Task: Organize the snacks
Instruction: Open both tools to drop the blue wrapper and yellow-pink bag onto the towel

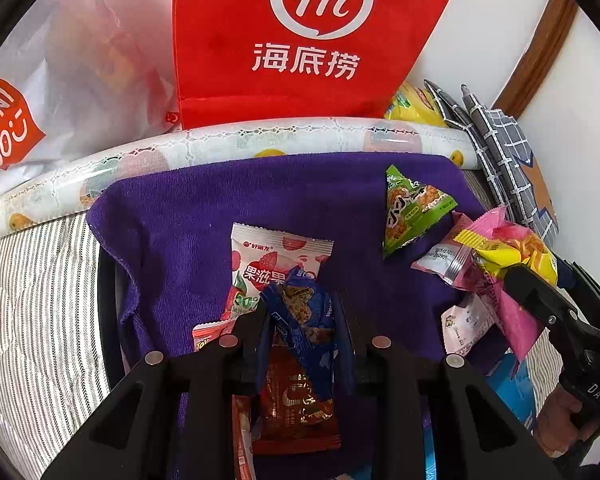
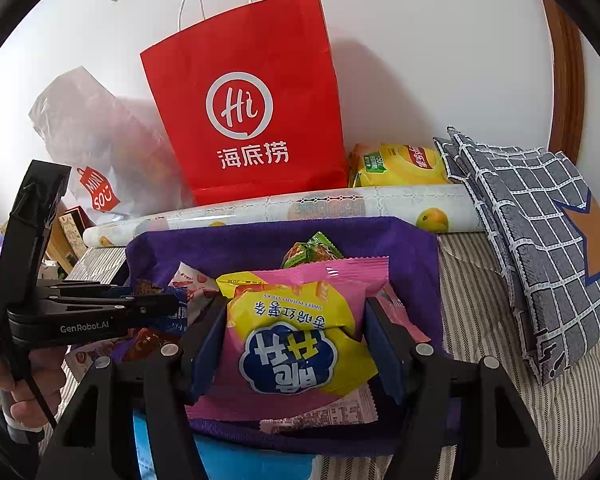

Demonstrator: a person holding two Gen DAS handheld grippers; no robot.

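Note:
My left gripper (image 1: 300, 308) is shut on a crumpled blue snack packet (image 1: 300, 320), held just above a purple towel (image 1: 180, 208). Under it lie a dark red packet (image 1: 296, 412) and a white strawberry packet (image 1: 276, 264). A green triangular packet (image 1: 412, 212) lies further back on the right. My right gripper (image 2: 296, 308) is shut on a pink and yellow sweet potato sticks packet (image 2: 296, 340), its pads pressing both sides. In the right wrist view the left gripper (image 2: 156, 304) with its blue packet (image 2: 178, 300) comes in from the left, held by a hand (image 2: 20, 380).
A red paper bag (image 2: 252, 120) stands against the wall behind a rolled patterned sheet (image 2: 340, 204). Beside it are a white plastic bag (image 2: 92, 140) on the left, a yellow chips bag (image 2: 400, 164) and a grey checked cloth (image 2: 540, 220) on the right. The towel lies on striped fabric (image 2: 500, 280).

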